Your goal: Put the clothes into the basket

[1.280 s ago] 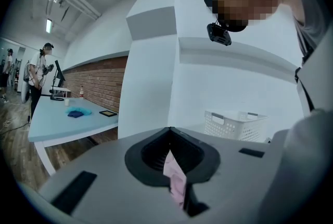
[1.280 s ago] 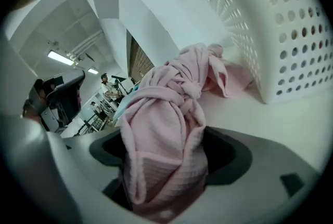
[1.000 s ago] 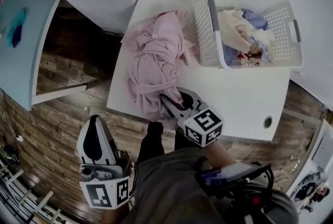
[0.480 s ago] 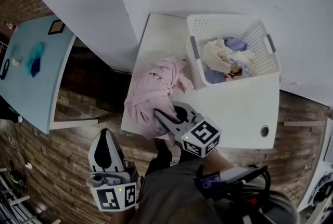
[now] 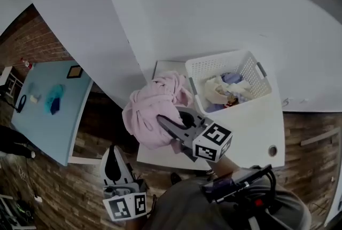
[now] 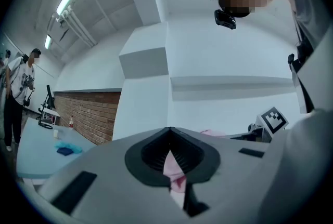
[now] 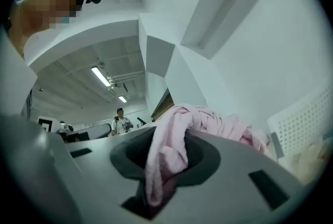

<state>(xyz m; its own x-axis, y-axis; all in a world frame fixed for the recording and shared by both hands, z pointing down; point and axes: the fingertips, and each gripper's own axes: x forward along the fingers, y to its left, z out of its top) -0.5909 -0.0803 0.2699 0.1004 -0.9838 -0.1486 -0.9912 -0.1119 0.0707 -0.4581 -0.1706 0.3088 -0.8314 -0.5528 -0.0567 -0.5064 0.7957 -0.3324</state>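
A bunched pink garment (image 5: 152, 109) hangs over the white table's left edge, just left of the white slatted basket (image 5: 214, 68). My right gripper (image 5: 162, 120) is shut on a fold of this pink garment (image 7: 166, 158), which drapes through the jaws in the right gripper view (image 7: 162, 141). The basket holds cream and blue clothes (image 5: 227, 87). My left gripper (image 5: 113, 151) hangs low over the wooden floor, away from the table, jaws together and empty. In the left gripper view (image 6: 169, 130) only a sliver of pink shows through the slot behind the tips.
The white table (image 5: 256, 130) stands against a white wall, with a cable hole (image 5: 273, 151) near its front right. A light blue table (image 5: 48, 111) with small items stands to the left. A person (image 6: 15, 93) stands far left, and another person (image 7: 120, 121) stands in the distance.
The pink garment has been gathered and raised off the tabletop by my right gripper. The head view has pulled back, so table and basket look smaller. My left gripper stays low.
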